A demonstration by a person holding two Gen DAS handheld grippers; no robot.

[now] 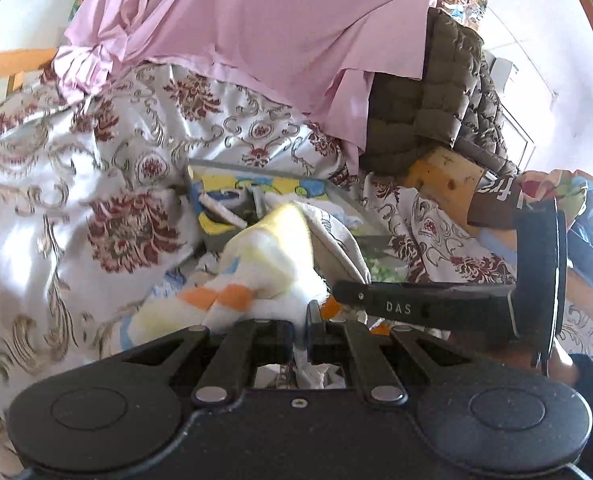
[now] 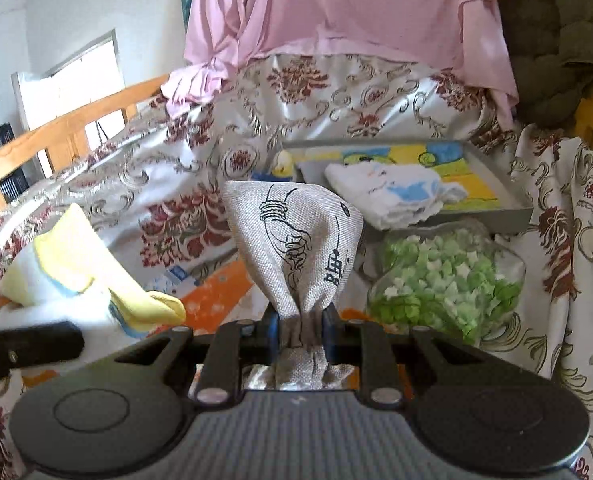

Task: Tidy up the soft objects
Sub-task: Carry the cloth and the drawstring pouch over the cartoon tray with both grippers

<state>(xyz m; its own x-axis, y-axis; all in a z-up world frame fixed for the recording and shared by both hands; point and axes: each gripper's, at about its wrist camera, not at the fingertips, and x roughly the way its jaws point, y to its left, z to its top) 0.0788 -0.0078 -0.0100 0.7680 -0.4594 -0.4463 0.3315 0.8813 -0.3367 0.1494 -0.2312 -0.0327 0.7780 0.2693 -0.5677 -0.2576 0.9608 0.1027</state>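
Note:
My left gripper (image 1: 302, 320) is shut on a white towel (image 1: 264, 264) with yellow and orange patches, bunched and lifted off the bed. The same towel (image 2: 68, 264) shows at the left of the right wrist view, with a left finger (image 2: 36, 344) below it. My right gripper (image 2: 300, 320) is shut on the gathered neck of a grey linen pouch (image 2: 296, 240) with black print, which stands up from the jaws. In the left wrist view that pouch (image 1: 336, 240) sits just right of the towel, above a right finger (image 1: 396, 306).
A grey tray (image 2: 496, 212) ahead holds a folded white cloth (image 2: 392, 196). A clear bag of green stars (image 2: 444, 276) lies in front of it. A pink sheet (image 2: 356, 8) and olive quilted jacket (image 2: 564, 32) hang behind. A wooden rail (image 2: 56, 132) runs along the left. A person's dark sleeve (image 1: 496, 200) is at the right.

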